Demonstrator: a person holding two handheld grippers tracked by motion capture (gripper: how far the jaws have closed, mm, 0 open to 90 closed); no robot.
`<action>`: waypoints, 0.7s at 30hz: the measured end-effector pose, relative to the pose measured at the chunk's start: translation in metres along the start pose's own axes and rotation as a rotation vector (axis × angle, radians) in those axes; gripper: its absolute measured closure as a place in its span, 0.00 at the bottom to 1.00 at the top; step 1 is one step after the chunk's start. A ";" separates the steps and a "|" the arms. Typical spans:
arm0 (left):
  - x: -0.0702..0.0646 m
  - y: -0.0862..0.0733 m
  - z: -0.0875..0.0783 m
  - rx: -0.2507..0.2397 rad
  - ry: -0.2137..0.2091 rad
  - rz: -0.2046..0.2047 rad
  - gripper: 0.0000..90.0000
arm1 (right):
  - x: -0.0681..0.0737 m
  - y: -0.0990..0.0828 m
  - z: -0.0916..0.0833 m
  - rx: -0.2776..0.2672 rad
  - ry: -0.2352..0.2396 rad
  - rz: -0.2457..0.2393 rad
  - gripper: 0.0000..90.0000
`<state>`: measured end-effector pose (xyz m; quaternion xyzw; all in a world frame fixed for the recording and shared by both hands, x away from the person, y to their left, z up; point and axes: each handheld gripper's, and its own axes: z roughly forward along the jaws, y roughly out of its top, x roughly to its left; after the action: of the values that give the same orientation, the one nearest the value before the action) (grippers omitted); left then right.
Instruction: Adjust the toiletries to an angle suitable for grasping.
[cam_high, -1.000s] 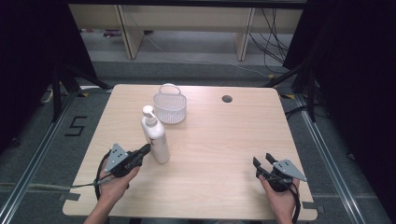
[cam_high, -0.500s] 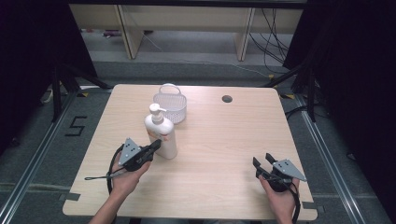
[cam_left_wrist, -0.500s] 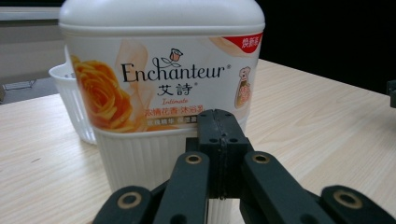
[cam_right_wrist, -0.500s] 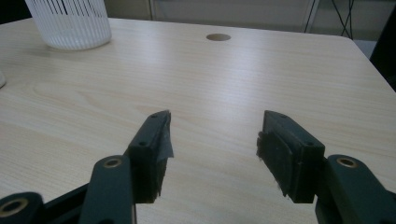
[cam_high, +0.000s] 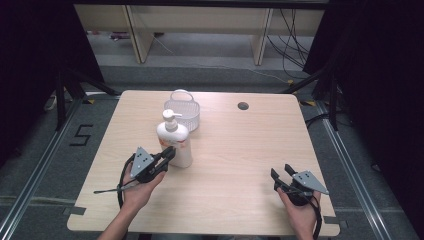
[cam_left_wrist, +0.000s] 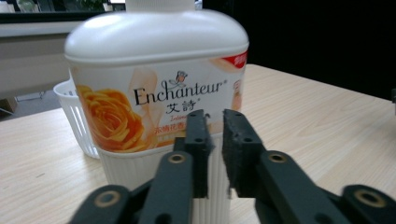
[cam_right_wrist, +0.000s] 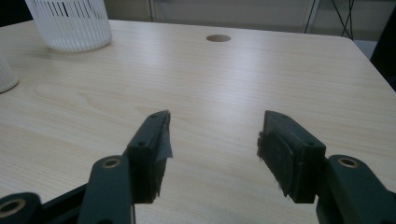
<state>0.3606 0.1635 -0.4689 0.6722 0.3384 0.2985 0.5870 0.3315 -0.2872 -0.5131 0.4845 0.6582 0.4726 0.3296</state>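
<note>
A white pump bottle (cam_high: 175, 142) with an orange rose label stands upright left of the table's middle, just in front of a white slatted basket (cam_high: 182, 112). My left gripper (cam_high: 170, 152) points at the bottle's lower left side. In the left gripper view the bottle (cam_left_wrist: 159, 70) stands close behind the left gripper (cam_left_wrist: 217, 126). Its jaws have just been opening to a narrow gap, with nothing between them. My right gripper (cam_high: 281, 172) rests near the front right of the table. In its own view the right gripper (cam_right_wrist: 212, 135) stands open over bare wood.
A round cable hole (cam_high: 243, 106) sits in the wooden table top (cam_high: 240, 150) at the back right. The basket (cam_right_wrist: 70, 23) and the bottle's base (cam_right_wrist: 4, 74) lie far left in the right gripper view. Shelving and cables stand beyond the table's far edge.
My left gripper moved right, and the bottle shifted right with it and turned its broad face toward the camera. The right gripper stayed put.
</note>
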 end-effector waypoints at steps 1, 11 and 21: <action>-0.001 0.001 -0.003 -0.005 0.004 0.004 0.84 | 0.000 0.000 0.000 -0.005 0.003 -0.003 0.48; -0.001 0.010 -0.035 -0.090 0.092 -0.029 0.54 | 0.001 0.000 -0.002 0.003 0.008 0.014 0.47; 0.001 0.026 -0.037 -0.125 0.116 -0.028 0.47 | 0.002 -0.001 -0.002 -0.003 0.005 0.014 0.47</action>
<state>0.3347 0.1838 -0.4382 0.6111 0.3618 0.3493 0.6113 0.3286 -0.2864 -0.5131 0.4874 0.6551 0.4769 0.3254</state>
